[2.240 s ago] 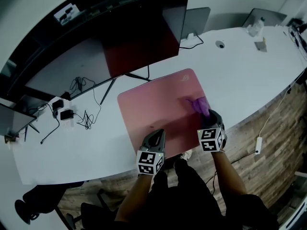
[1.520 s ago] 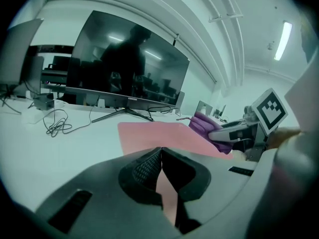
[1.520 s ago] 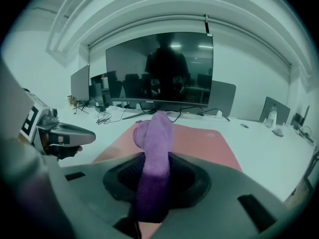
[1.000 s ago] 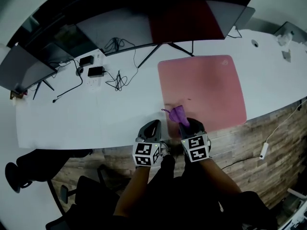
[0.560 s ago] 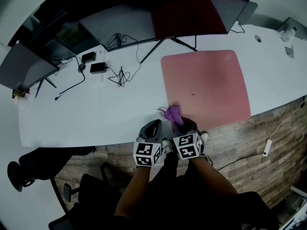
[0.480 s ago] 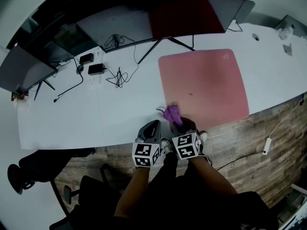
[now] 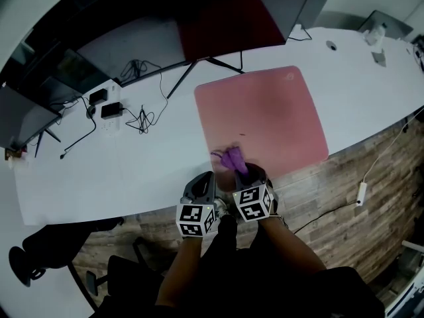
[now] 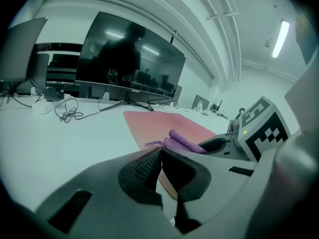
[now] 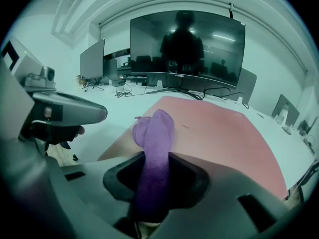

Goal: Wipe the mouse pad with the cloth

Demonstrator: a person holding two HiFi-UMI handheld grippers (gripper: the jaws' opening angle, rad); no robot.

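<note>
The pink mouse pad (image 7: 265, 114) lies on the white counter (image 7: 119, 171), with a dark monitor (image 7: 225, 32) beyond its far edge. At the pad's near left corner the right tool (image 7: 242, 176) is clamped on the purple cloth (image 7: 232, 158) — its bunched end pokes out over the pad. The left tool (image 7: 202, 183), jaws pressed together and empty, hovers just left of that corner.
</note>
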